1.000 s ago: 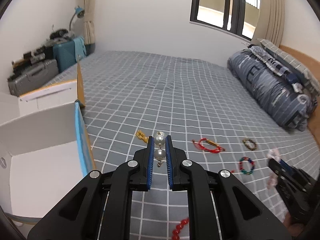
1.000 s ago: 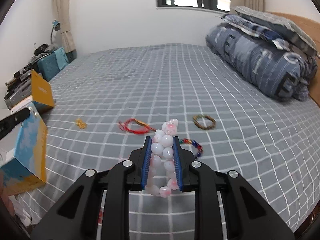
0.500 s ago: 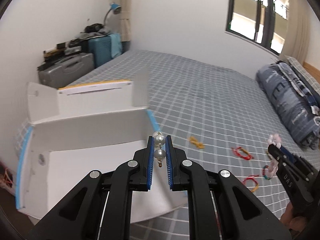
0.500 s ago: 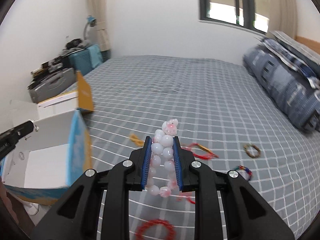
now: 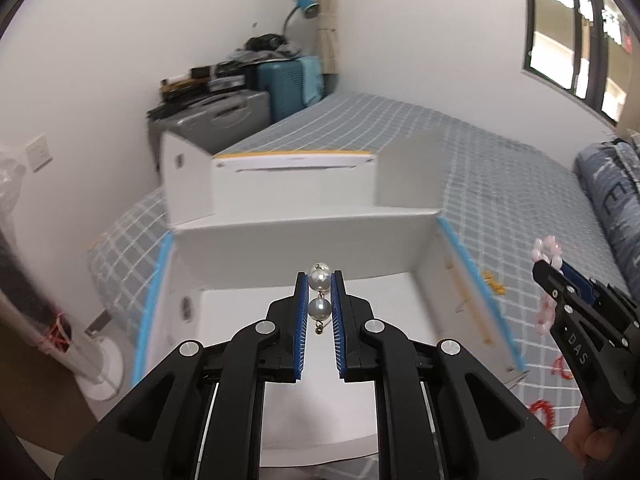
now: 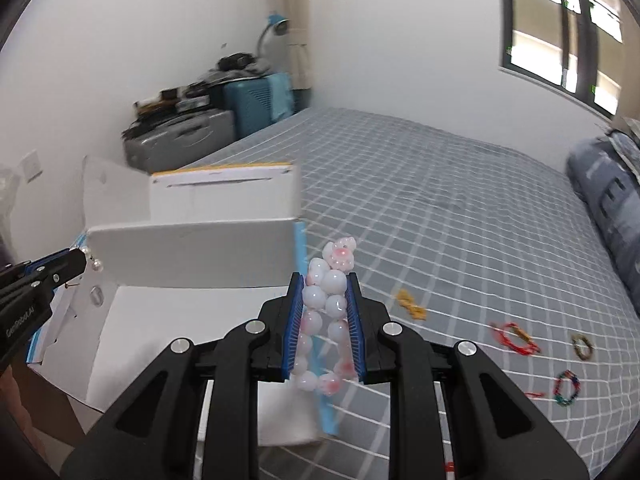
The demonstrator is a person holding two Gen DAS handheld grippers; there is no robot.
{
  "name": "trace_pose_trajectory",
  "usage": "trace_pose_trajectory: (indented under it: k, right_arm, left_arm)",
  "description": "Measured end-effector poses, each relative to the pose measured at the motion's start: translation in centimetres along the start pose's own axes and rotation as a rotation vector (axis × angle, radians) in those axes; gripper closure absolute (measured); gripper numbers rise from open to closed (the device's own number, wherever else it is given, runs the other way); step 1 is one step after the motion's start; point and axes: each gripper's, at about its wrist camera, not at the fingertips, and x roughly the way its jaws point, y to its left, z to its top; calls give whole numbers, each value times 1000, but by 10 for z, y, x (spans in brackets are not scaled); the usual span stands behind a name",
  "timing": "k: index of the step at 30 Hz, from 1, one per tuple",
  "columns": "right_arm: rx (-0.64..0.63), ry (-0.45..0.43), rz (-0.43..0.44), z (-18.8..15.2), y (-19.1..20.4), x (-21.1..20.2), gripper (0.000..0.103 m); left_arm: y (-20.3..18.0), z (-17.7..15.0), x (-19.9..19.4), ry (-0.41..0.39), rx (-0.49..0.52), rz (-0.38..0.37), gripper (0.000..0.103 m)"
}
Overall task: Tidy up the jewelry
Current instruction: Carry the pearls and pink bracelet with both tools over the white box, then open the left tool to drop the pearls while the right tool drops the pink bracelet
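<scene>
**Both grippers loaded, parked at the white box**

While the open white cardboard box with blue edges point(image 5: 304, 248) sits on the grey grid-checked bedspread point(image 6: 440, 184), the left gripper point(image 5: 320, 304) is clamped on a short pearl drop piece with two round glossy beads point(image 5: 320, 294). Its long axis runs straight along the ribbed blue pads, little metal end toward the camera, and it sits over the box's open inside.

Over the box's near-right blue edge, the right gripper point(image 6: 325, 320) is squeezed tight on a chunky bracelet of smooth milky white and pink beads point(image 6: 324, 312), loop flattened lengthwise between the pads, a pink-spotted cluster poking out past the tips. "DAS" is printed on that gripper's black finger.

Right of the box on the bedspread: a small yellow trinket point(image 6: 411, 305), a red cord bracelet point(image 6: 514, 336), a brownish bead ring point(image 6: 582, 346), a multicoloured bead ring point(image 6: 566, 388).
</scene>
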Motion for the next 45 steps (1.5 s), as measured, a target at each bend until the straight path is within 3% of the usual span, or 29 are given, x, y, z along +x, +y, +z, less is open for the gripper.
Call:
trace_pose_trajectory:
  k: [5,10,24,38,40,45]
  right_arm:
    - [-42,39,38,-3,36,19,83]
    - [-66,88,65,-8,59,39,83]
    - [-66,327,68,-34,73,99,83]
    - [-88,394,57,-34,77,109,83]
    - [-98,390,43,-32,79,109,77]
    - [-89,389,37,-30,79,105,52]
  left_arm:
    - [28,-6,8,33,-25,61,92]
    - [46,-10,24,85,-61,72,92]
    - [59,-35,90,279,-47,123,92]
    - [60,-36,98,327,-54,124,91]
    - [60,-35,98,332,-55,125,89]
    - [62,-34,93,336,-72,122,61]
